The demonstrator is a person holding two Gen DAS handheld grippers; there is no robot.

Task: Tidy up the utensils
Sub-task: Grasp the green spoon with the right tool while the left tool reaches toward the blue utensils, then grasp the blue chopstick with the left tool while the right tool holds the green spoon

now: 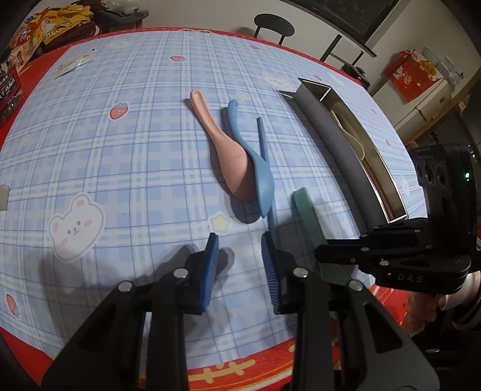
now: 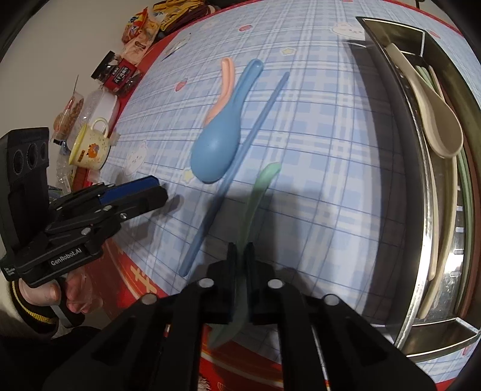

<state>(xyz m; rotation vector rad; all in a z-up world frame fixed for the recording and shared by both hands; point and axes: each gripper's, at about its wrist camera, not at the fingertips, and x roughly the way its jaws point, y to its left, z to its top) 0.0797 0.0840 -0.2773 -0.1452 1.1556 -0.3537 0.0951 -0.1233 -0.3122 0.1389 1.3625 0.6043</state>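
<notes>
A: What is the right gripper point(image 2: 239, 258) doing?

B: It is squeezing the green spoon point(image 2: 261, 192). Its two fingers are pinching the spoon near the bowl end, and the handle is sticking out over the checked blue cloth point(image 2: 315, 126).

A: And the left gripper point(image 1: 239, 255)?

B: It is hanging wide apart, holding nothing. Its blue pads point(image 1: 212, 255) are sitting just above the cloth, near the tip of the blue spoon point(image 1: 258, 174).

A: Where are the other things lying?

B: The blue spoon is lying on the cloth and leaning on the pink spoon point(image 1: 224, 150). They are touching at the bowl ends. A blue chopstick point(image 1: 264, 144) is lying just beside the blue spoon, on the side toward the tray.

A: Is anything sitting in the metal tray point(image 2: 421, 186)?

B: Yes. A cream spoon point(image 2: 433, 120) is resting inside it, on top of some long thin sticks. The tray is standing at the right side of the cloth.

A: What is over on the far left?

B: A yellow cup point(image 2: 88, 149) and some snack bags point(image 2: 141, 27).
</notes>
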